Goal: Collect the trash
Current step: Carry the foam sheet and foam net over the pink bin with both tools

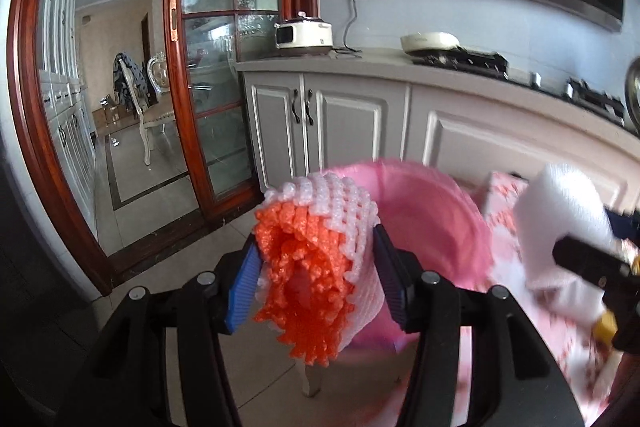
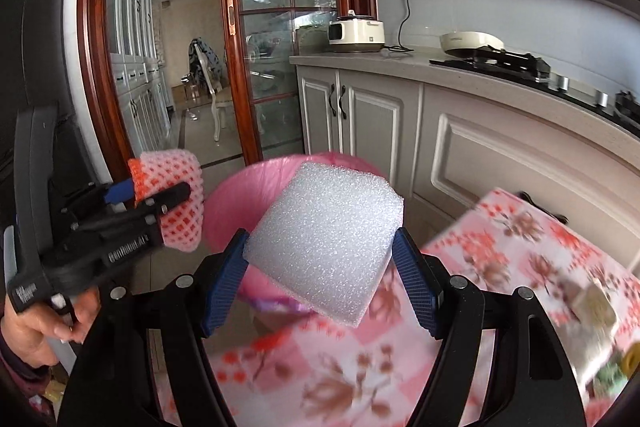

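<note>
1. Clamping a rolled foam fruit net (image 1: 316,263), orange inside and white outside, the left gripper (image 1: 316,275) presses its blue pads (image 1: 242,291) against both sides of the roll, which sticks out past the fingertips.
2. Beyond the net sits the pink-lined trash bin (image 1: 424,223); the net hangs at the bin's near rim, above the floor tiles (image 1: 160,195).
3. The right gripper (image 2: 324,263) is closed on a white foam block (image 2: 328,243), its blue pads (image 2: 224,283) squeezing the block's left and right faces. The block tilts, one corner pointing down toward the camera.
4. In the right wrist view the block covers the near rim of the trash bin (image 2: 240,195), and the floral tablecloth (image 2: 500,267) lies below and to the right of it.
5. Only the right wrist view shows the left gripper (image 2: 160,203) from the side, with the fruit net (image 2: 176,199) held just left of the bin's rim, and the person's left hand (image 2: 36,327) on its handle.
6. Only the left wrist view shows the orange hollow of the rolled net; it also catches the foam block (image 1: 560,219) at the right edge, blurred, over the tablecloth (image 1: 504,211).
7. Both views show the grey cabinets (image 2: 368,115) and the cooker (image 2: 356,31) on the worktop (image 2: 400,61) behind the bin.
</note>
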{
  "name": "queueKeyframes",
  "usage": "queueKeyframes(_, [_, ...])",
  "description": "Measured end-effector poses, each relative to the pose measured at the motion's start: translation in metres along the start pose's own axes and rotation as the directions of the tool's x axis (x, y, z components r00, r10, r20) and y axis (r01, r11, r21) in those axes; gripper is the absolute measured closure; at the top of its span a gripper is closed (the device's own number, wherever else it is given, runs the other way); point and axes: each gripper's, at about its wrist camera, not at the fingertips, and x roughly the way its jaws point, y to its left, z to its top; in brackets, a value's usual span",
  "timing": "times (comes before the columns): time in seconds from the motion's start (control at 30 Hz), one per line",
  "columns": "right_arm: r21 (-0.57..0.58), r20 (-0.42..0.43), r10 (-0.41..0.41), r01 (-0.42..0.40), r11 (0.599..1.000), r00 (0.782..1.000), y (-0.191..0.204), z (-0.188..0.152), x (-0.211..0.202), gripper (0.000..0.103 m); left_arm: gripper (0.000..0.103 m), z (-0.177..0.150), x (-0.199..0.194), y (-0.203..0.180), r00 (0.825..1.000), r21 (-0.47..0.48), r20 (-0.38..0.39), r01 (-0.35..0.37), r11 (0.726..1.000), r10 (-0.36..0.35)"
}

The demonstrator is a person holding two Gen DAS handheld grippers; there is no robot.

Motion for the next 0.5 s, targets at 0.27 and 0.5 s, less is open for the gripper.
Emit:
queueKeyframes(0.27, [0.028, -0.029, 0.03, -0.029, 0.999, 0.999, -0.018, 0.027, 0.068, 0.033, 0.05, 0.034, 0.079, 0.02, 0.997, -0.085, -0.054, 0.045, 0.995, -0.049])
queueKeyframes(0.5, [0.022, -0.041, 0.103, -0.102, 0.995, 0.994, -0.021, 0.029, 0.104, 0.021, 0.033, 0.032, 0.112, 0.02, 0.994, -0.09, -0.066, 0.078, 0.993, -0.084])
